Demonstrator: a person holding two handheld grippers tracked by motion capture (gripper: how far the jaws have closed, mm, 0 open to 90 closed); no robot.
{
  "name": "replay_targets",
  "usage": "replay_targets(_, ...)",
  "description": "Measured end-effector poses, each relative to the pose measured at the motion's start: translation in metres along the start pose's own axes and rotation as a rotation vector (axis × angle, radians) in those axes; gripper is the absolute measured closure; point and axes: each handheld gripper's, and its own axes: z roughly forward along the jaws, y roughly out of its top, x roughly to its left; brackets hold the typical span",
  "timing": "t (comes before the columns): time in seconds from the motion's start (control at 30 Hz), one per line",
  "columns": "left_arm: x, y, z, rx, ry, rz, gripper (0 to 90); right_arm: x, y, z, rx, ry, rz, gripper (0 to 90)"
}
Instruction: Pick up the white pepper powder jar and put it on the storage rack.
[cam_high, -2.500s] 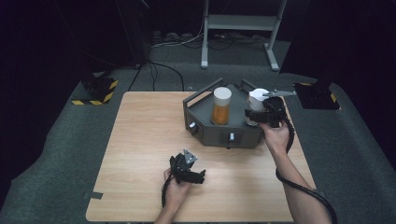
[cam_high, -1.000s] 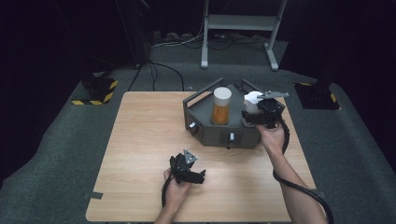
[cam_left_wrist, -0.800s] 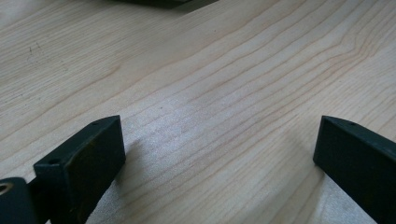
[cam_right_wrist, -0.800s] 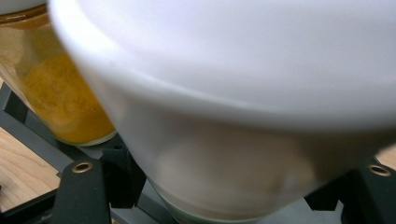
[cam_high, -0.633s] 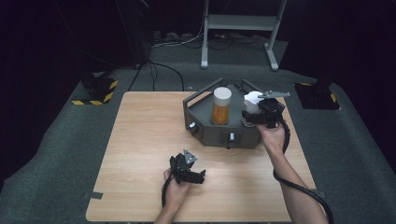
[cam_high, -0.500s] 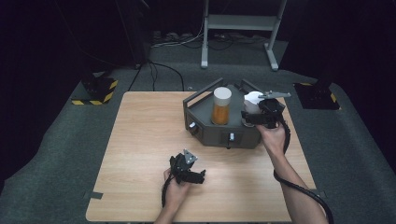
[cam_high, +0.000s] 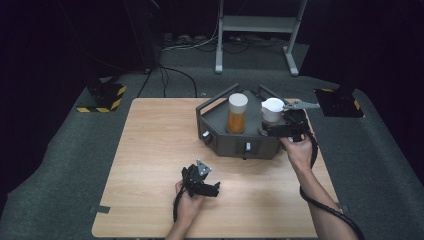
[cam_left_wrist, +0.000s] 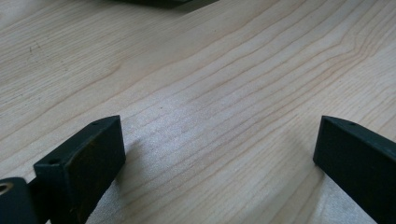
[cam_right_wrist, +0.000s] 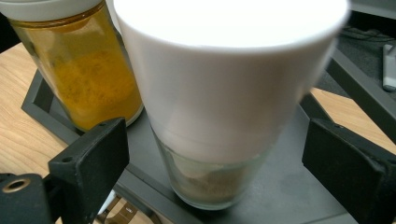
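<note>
White-capped jar (cam_right_wrist: 219, 116): stood on the grey tray (cam_high: 220, 120), right side, beside the orange jar (cam_high: 236, 114). Right gripper (cam_right_wrist: 210, 163) straddled it, jaws just opened, pads clear. Risk: a withdrawing jaw could clip and topple it. Left gripper (cam_left_wrist: 215, 154) wide open, empty, near the table's (cam_high: 150, 150) front edge. Jar contents unclear.

High view looking forward and down over the desk (cam_high: 150, 150); gripper views riding close, sharing its wood and grey tray (cam_high: 250, 142).

Right gripper view: white-capped jar (cam_right_wrist: 219, 116) top cut off by upper edge, cap rim blurred; contents indistinct. Orange jar (cam_right_wrist: 79, 70) cropped at left.
</note>
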Motion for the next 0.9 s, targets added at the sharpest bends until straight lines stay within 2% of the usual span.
replay_targets(0.9,-0.001,-0.001,0.000,-0.003,0.001,-0.004,2.3,-0.009,-0.021,-0.027,-0.052,0.041,0.004,5.9)
